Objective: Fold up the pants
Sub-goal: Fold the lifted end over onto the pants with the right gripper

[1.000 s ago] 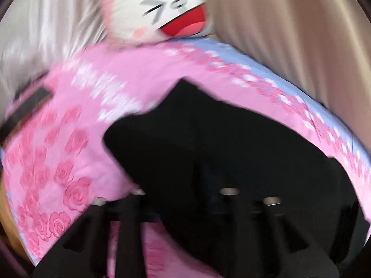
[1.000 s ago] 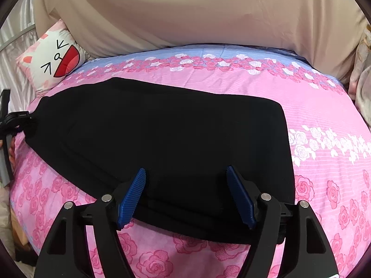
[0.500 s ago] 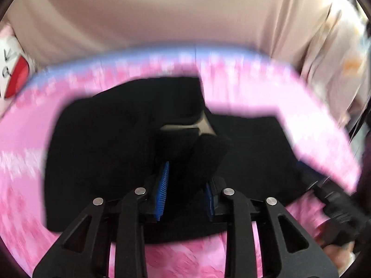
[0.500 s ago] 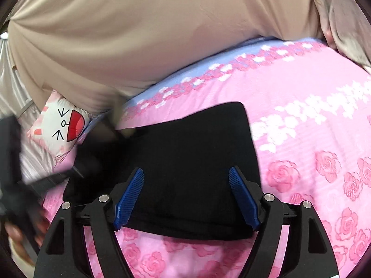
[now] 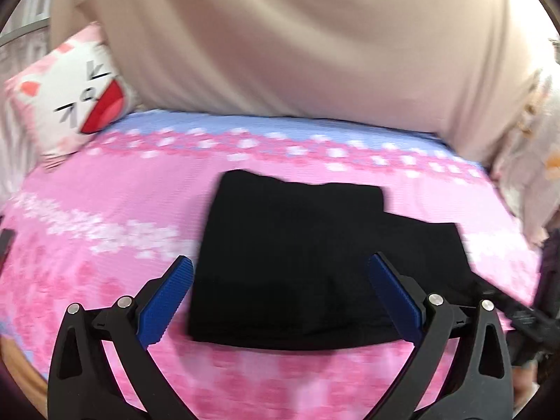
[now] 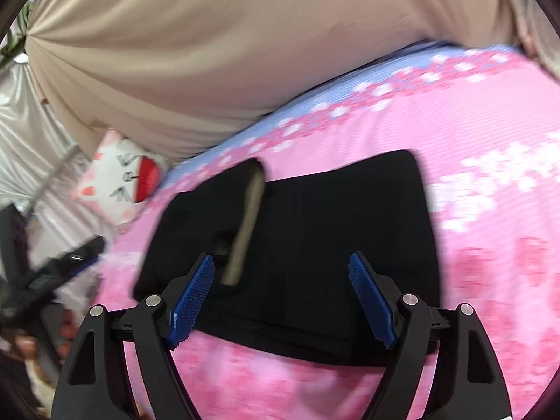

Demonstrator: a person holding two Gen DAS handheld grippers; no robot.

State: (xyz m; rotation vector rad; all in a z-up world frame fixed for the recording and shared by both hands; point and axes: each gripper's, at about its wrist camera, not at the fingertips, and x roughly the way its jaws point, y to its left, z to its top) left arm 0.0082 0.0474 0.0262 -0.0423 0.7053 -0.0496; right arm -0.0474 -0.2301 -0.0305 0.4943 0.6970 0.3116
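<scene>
Pants [image 5: 297,262] folded, just ahead of open left claw [image 5: 280,273].

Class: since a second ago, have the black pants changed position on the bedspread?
Yes. The pants were folded over rightward, away from the cat pillow; both tools are open.

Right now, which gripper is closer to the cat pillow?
Left. The cat pillow lies off the pants' left end; the left gripper sits at that end, and the right gripper hovers mid-pants.
</scene>
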